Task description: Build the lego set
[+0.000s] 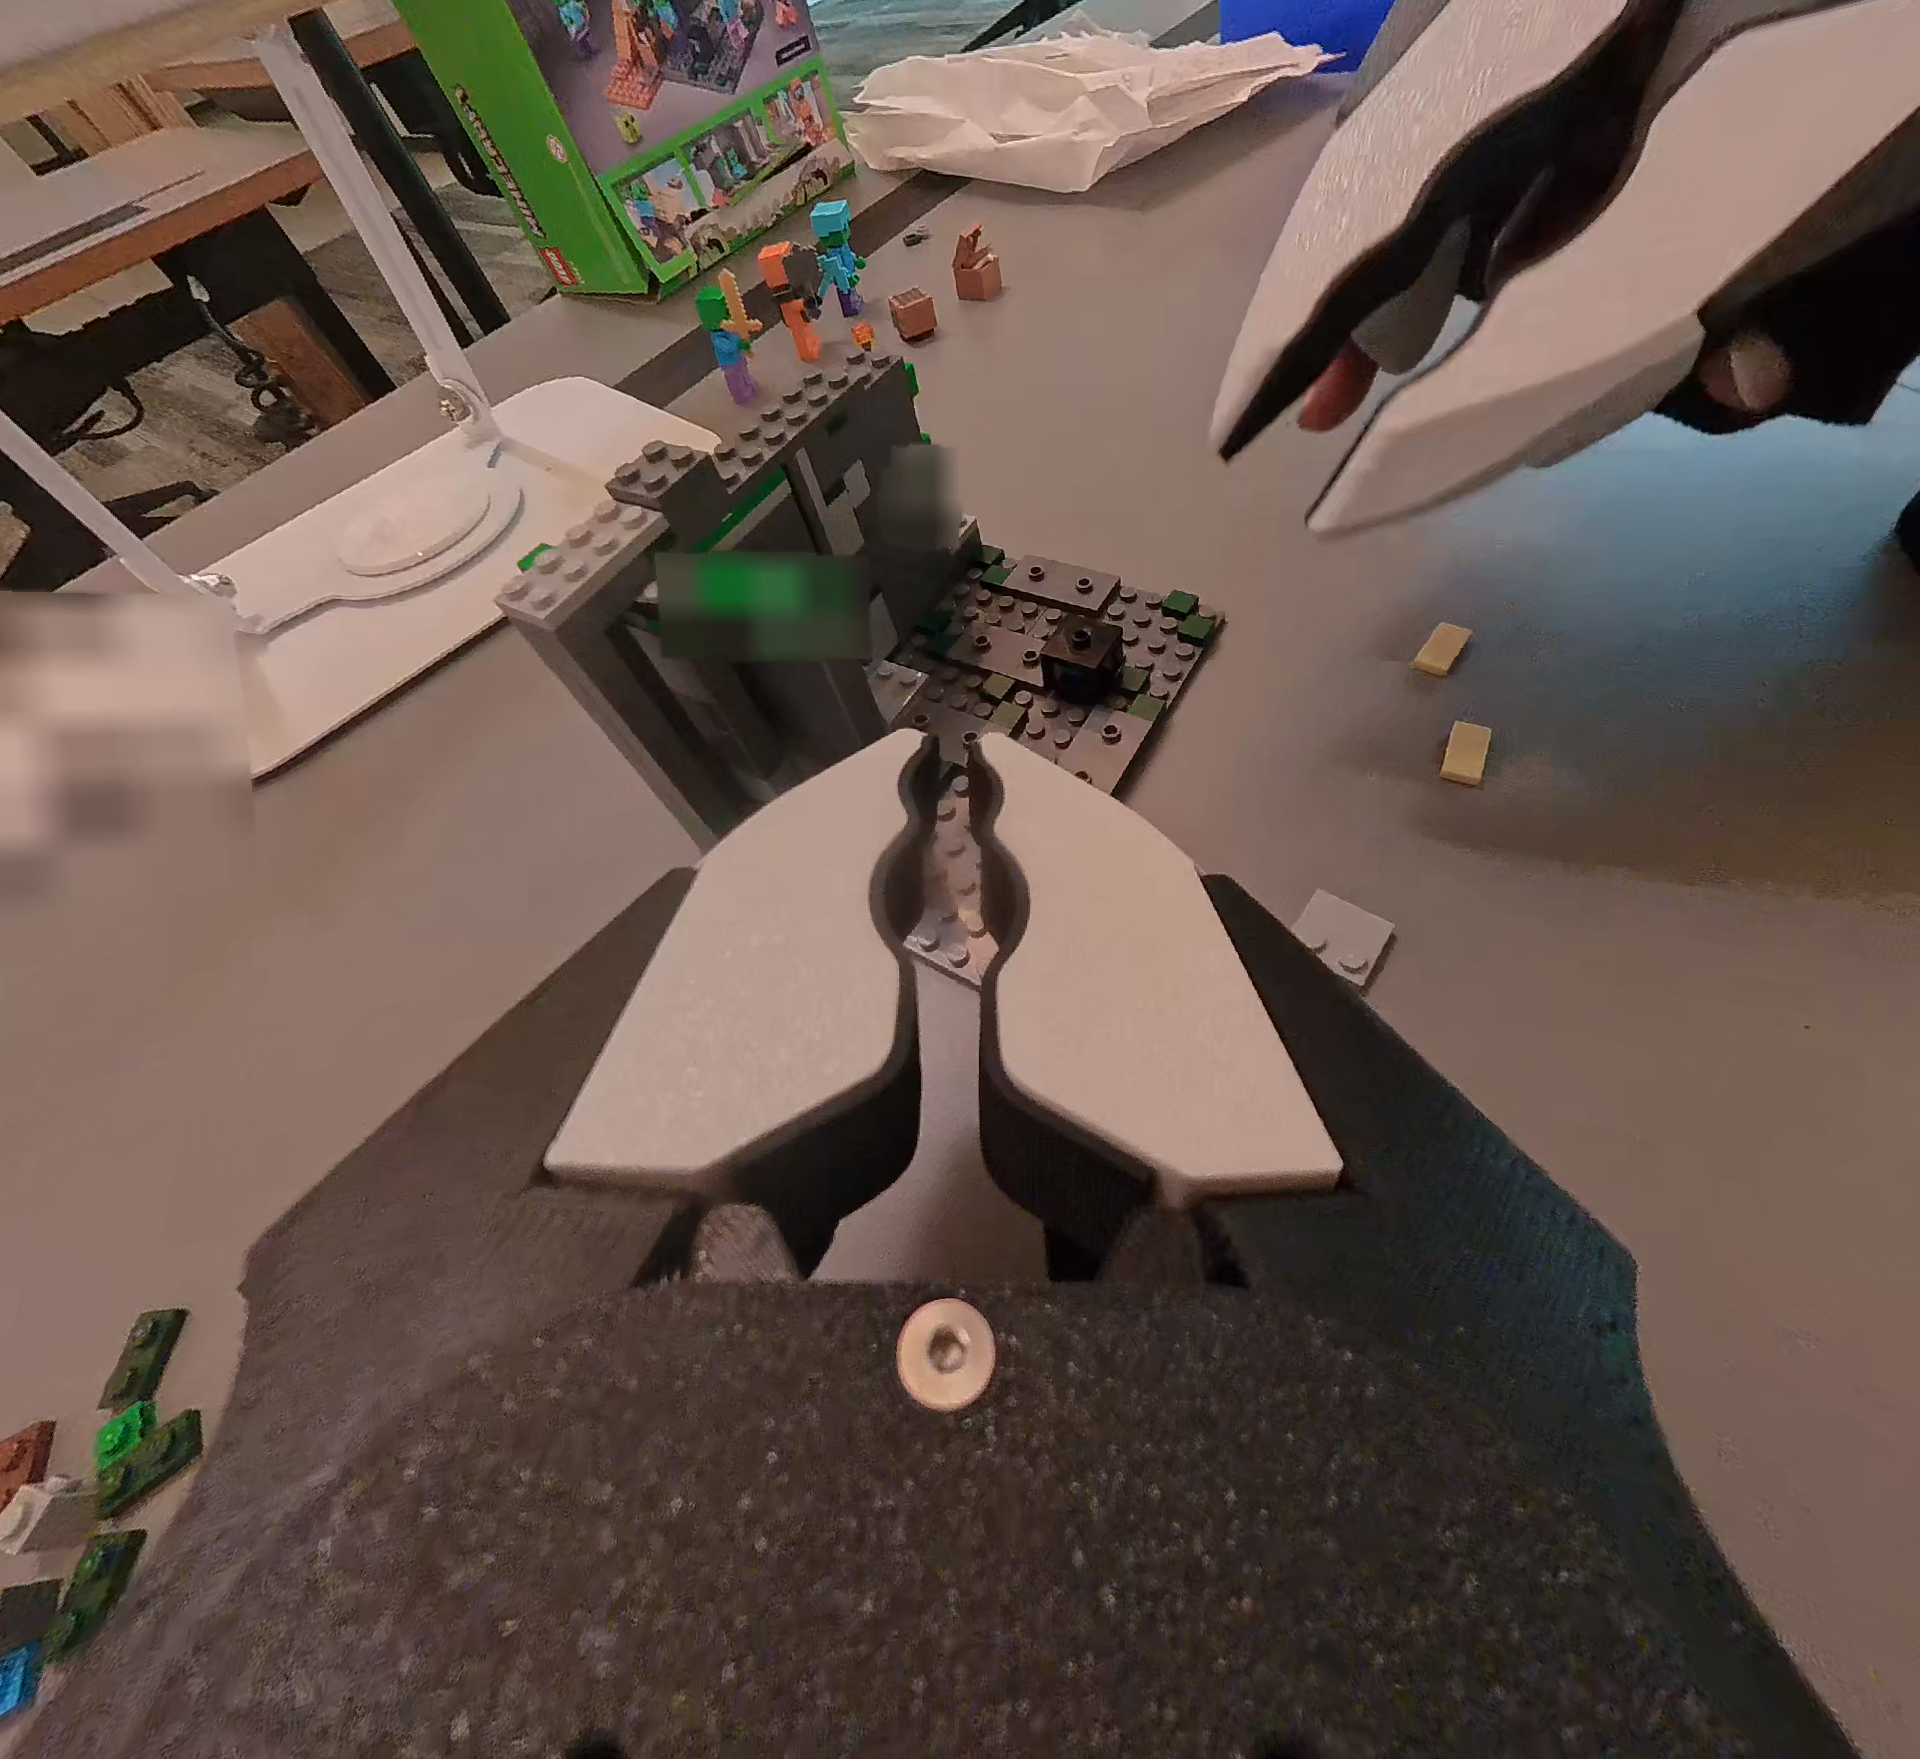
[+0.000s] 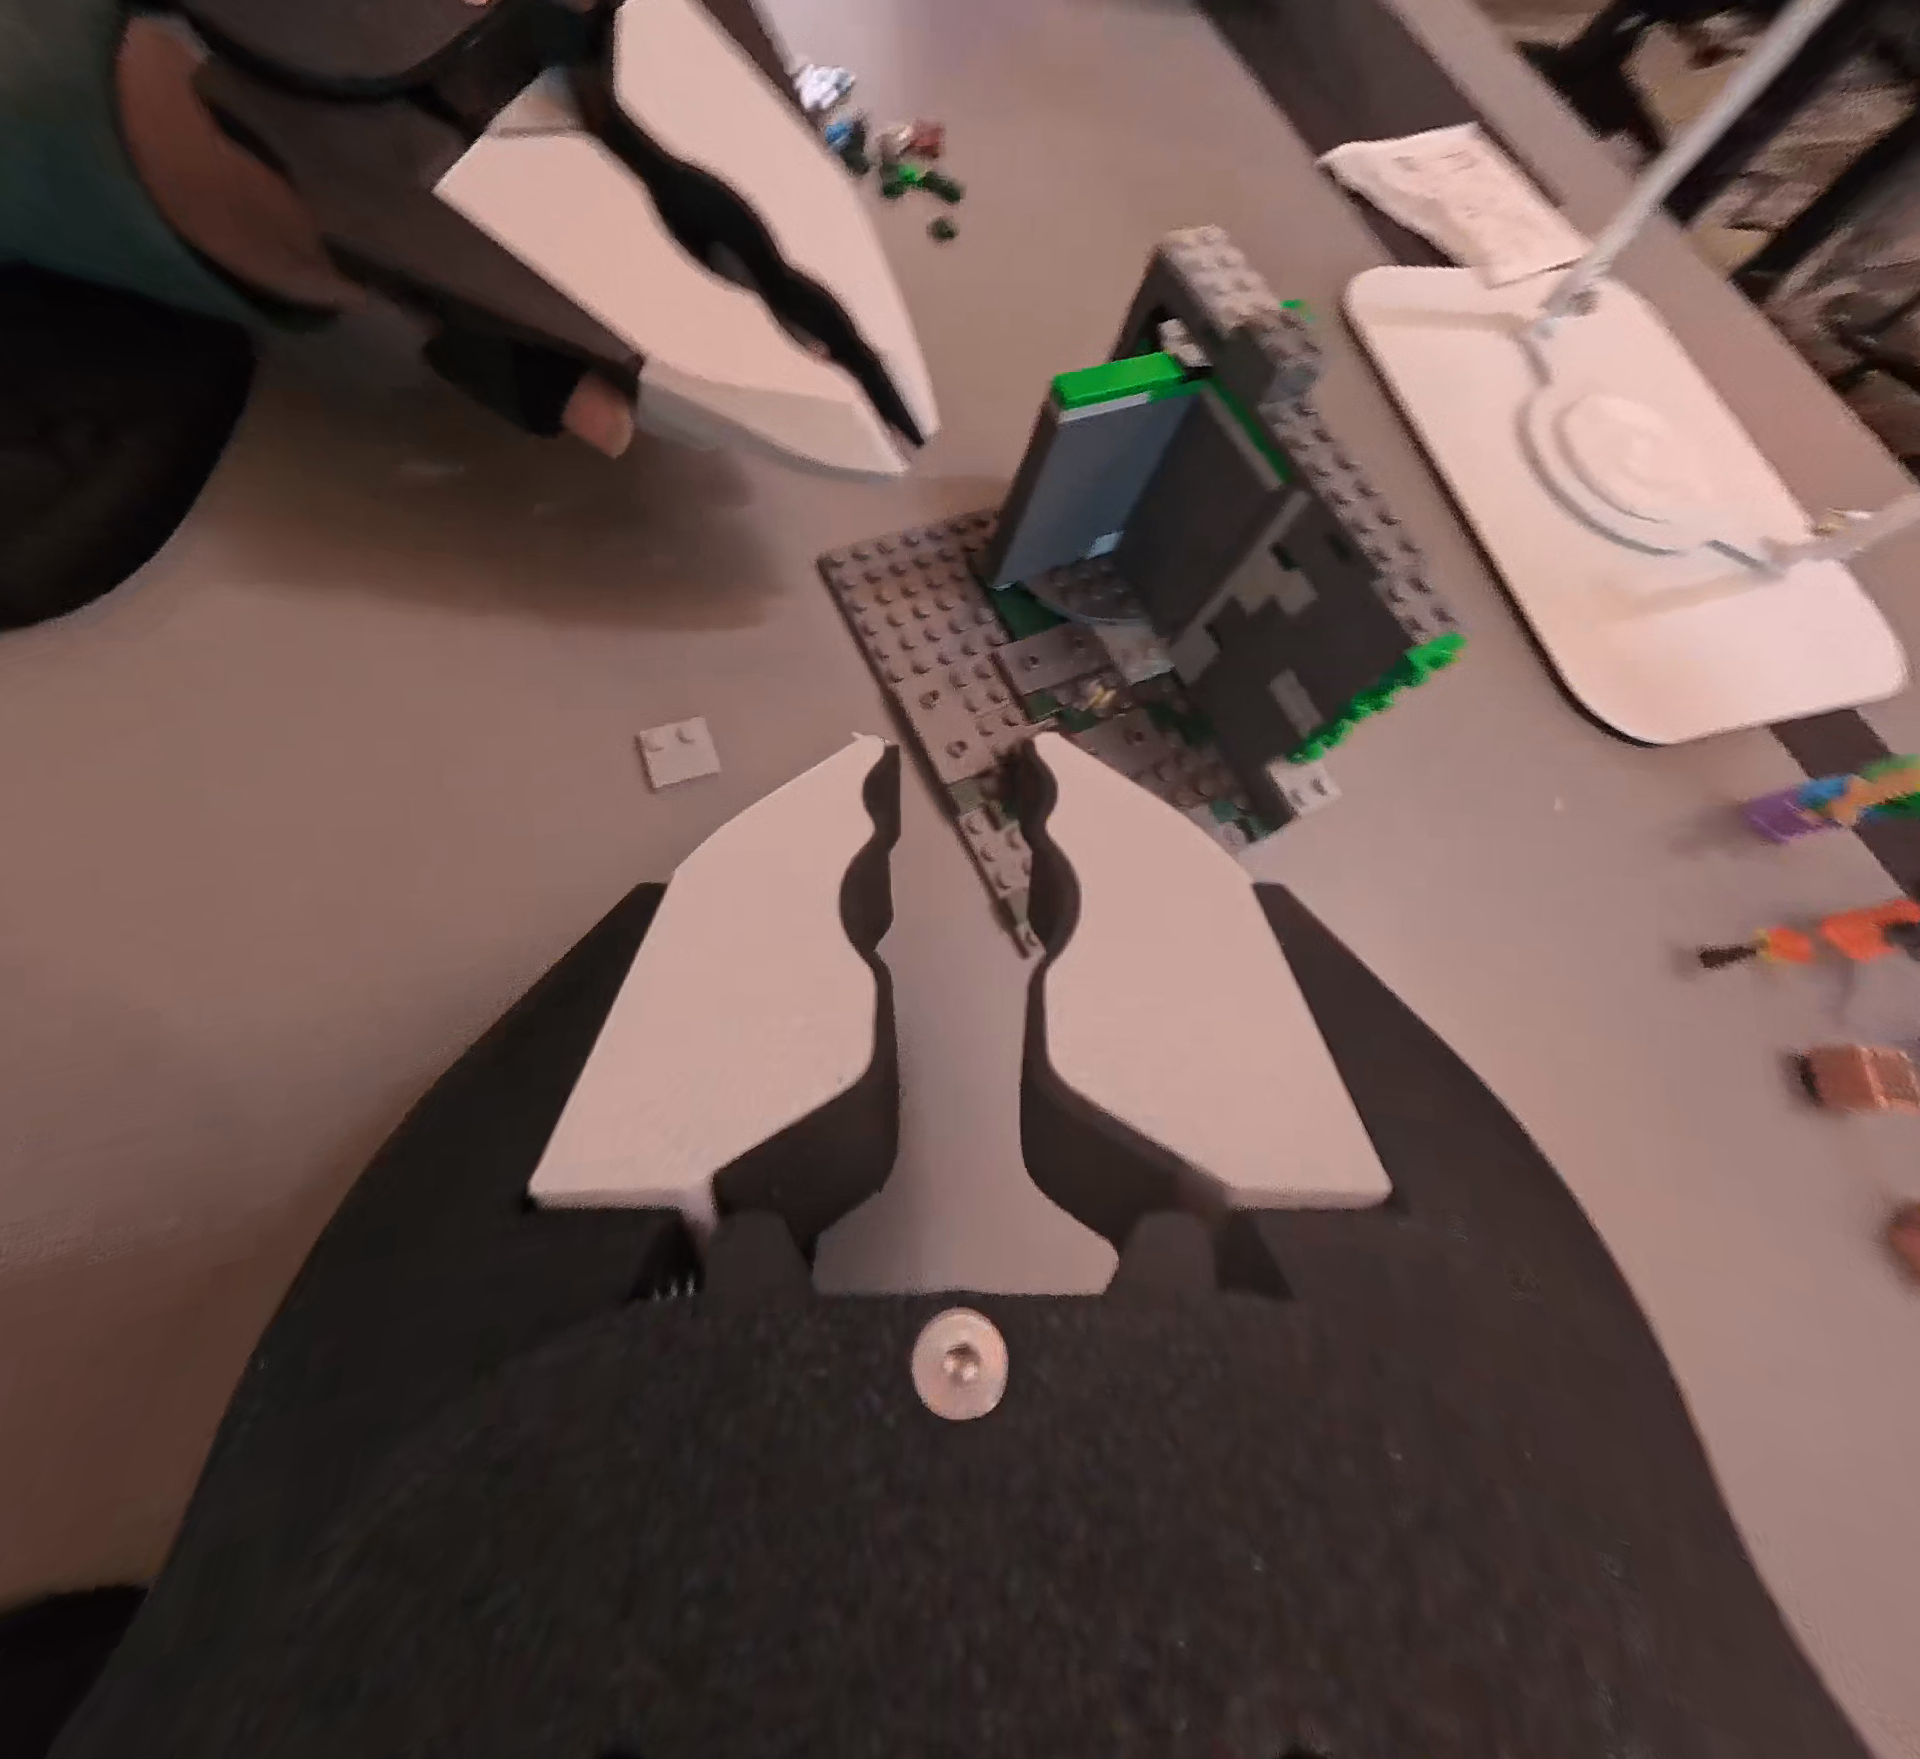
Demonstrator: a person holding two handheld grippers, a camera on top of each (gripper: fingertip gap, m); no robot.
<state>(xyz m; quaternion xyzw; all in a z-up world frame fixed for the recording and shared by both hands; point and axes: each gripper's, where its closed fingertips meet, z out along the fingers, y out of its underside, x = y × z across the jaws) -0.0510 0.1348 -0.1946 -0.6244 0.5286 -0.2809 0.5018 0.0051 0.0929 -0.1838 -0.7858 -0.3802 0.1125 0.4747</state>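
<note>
The partly built lego set (image 1: 1091, 670) stands mid-table: grey walls with green trim on a dark studded baseplate; it also shows in the right wrist view (image 2: 1226, 504). My left gripper (image 1: 953, 748) is shut and empty, hovering just in front of the baseplate's near edge. From the right wrist view it (image 2: 909, 447) hangs left of the build. My right gripper (image 2: 961, 753) is slightly open and empty, above the baseplate's near corner. In the left wrist view it (image 1: 1273, 483) hovers right of the build. A loose grey 2x2 plate (image 1: 1345, 946) lies on the table (image 2: 677, 753).
Two tan tiles (image 1: 1442, 647) lie right of the build. Minifigures (image 1: 790, 296), brown pieces (image 1: 977, 265) and the set's box (image 1: 644, 47) stand behind it. A white lamp base (image 1: 416, 535) sits left. Loose small pieces (image 1: 104, 1470) lie near left. Crumpled white bags (image 1: 1070, 99) lie at the back. One gripper's finger ends stand about 8 cm off the other's. My right tips are roughly 8 cm from the loose grey 2x2 plate (image 1: 1345, 946). Seen from the right wrist view (image 2: 670, 751) as well.
</note>
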